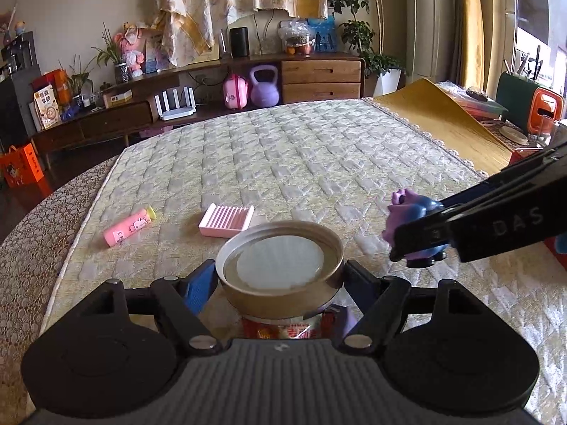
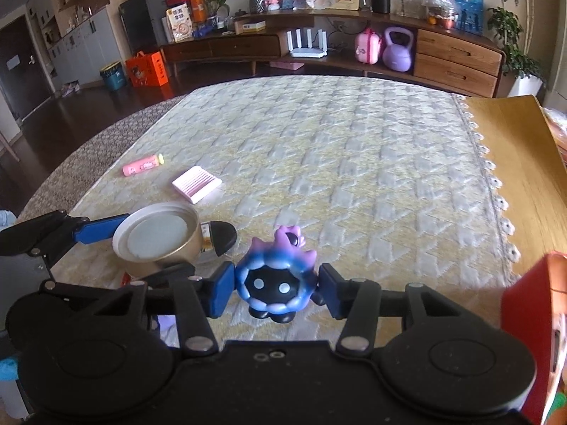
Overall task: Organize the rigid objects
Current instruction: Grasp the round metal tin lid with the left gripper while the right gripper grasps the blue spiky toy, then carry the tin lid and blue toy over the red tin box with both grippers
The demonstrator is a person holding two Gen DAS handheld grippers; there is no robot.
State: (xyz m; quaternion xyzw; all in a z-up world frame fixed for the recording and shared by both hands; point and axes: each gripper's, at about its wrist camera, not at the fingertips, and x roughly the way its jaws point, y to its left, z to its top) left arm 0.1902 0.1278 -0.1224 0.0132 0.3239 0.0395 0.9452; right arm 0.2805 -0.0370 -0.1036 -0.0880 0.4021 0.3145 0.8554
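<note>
While the left gripper [image 1: 280, 279] has its fingers clamped on a gold-lidded jar [image 1: 280, 265], the right gripper [image 2: 276, 290] fingers hold a blue-purple toy figure [image 2: 274, 283]. Both sit over the quilted mattress [image 2: 354, 163]; pink tube [image 1: 129, 226] & pink soap dish [image 1: 226, 220] lie apart, left.

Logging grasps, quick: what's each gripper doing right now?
Left gripper: closed on the gold-lidded jar.
Right gripper: closed on the blue-purple toy figure.

Pastels and gold over a pale quilted cloth

Between the right gripper's [image 2: 276, 292] blue pads [image 2: 222, 292] sits a blue-and-purple toy figure [image 2: 274, 283] with a black face and two white dot eyes. The left gripper's [image 1: 280, 279] blue pads flank a jar's gold lid [image 1: 281, 269] with a white disc inside. Beyond it lie a pink ribbed soap dish [image 1: 226, 220] and a pink tube [image 1: 129, 226] with a yellow cap, on a cream-and-yellow diamond-quilted cloth [image 1: 301, 156].
</note>
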